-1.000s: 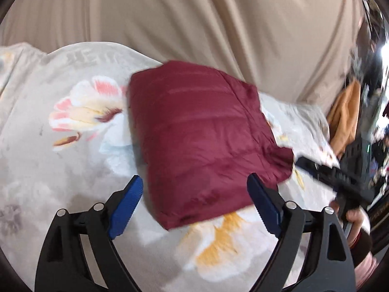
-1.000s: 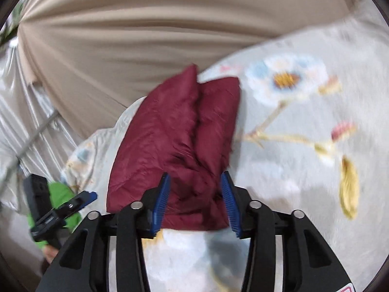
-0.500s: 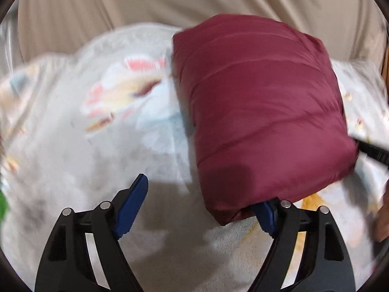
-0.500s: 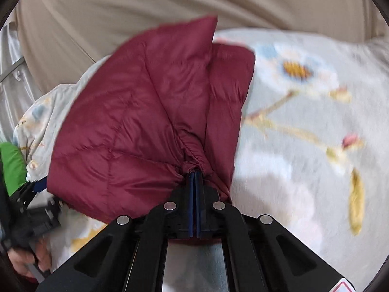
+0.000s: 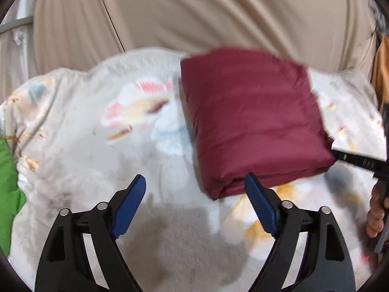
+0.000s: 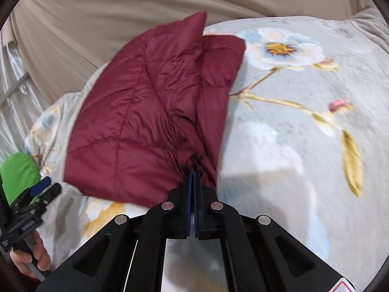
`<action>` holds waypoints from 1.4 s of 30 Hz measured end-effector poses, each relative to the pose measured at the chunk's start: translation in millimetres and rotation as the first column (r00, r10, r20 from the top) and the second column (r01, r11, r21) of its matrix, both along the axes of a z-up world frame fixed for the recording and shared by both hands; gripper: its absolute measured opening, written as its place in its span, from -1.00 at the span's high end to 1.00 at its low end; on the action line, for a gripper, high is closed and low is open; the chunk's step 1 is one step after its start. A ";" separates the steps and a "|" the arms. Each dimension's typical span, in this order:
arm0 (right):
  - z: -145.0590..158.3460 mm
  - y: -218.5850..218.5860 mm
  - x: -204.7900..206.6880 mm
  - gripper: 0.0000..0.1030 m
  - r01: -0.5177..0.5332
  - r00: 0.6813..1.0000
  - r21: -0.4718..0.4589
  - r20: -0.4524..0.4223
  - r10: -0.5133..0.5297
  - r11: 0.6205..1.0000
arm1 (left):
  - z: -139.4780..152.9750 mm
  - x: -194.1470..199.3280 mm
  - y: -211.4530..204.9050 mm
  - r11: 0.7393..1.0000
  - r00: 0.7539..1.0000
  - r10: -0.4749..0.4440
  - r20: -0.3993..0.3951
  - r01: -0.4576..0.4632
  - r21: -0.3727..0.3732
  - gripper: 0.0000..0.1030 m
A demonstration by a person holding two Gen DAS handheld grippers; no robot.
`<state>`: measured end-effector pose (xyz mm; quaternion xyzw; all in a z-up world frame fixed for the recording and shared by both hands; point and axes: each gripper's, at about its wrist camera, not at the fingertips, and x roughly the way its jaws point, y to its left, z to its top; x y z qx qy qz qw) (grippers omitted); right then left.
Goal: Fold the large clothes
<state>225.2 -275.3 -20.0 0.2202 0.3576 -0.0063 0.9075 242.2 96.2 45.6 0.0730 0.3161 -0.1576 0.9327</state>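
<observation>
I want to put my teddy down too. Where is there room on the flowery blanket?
Left of the folded maroon jacket, toward the green garment, the blanket is bare. Its other side, by the blue flower, is bare too.

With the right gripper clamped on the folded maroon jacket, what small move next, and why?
Probably slide the open left gripper under the folded maroon quilted jacket near corner: the right gripper pinches only one bunched edge, leaving it lopsided.

Black left tongs (image 5: pixel 194 194) and right tongs (image 6: pixel 193 177) bear blue ribbed pads, silver rivets.
</observation>
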 end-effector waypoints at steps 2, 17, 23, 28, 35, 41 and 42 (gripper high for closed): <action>10.4 -6.5 -13.6 0.87 0.020 0.999 0.024 0.024 -0.021 0.999 | 11.0 1.0 -1.7 1.000 1.000 0.001 0.014 -0.001 -0.019 -0.61; -7.4 24.9 28.1 0.90 0.022 0.998 -0.237 -0.047 -0.034 0.971 | -44.4 54.0 -60.9 0.995 0.988 0.072 -0.133 -0.080 -0.053 -0.80; -9.0 16.3 23.1 0.90 0.028 0.999 -0.186 -0.036 -0.035 0.982 | -49.7 49.4 -57.3 0.992 0.987 0.095 -0.128 -0.104 -0.071 -0.84; 0.7 11.1 -9.5 0.68 0.096 0.995 -0.134 0.008 -0.096 0.986 | -42.3 19.4 -63.3 0.990 0.988 0.136 -0.075 -0.138 -0.023 -0.84; 4.0 39.4 -60.4 0.12 0.120 0.992 -0.254 0.001 -0.124 0.960 | -46.2 -27.0 -79.7 0.987 0.983 0.158 -0.097 -0.156 0.026 -0.83; -5.1 65.1 -82.0 -0.08 0.097 0.994 -0.304 -0.019 -0.107 0.948 | -45.3 -59.9 -95.7 0.987 0.986 0.156 -0.065 -0.153 0.052 -0.83; -4.0 69.1 -85.6 -0.12 0.099 0.994 -0.319 -0.007 -0.107 0.943 | -45.4 -63.7 -98.2 0.987 0.986 0.154 -0.062 -0.151 0.058 -0.83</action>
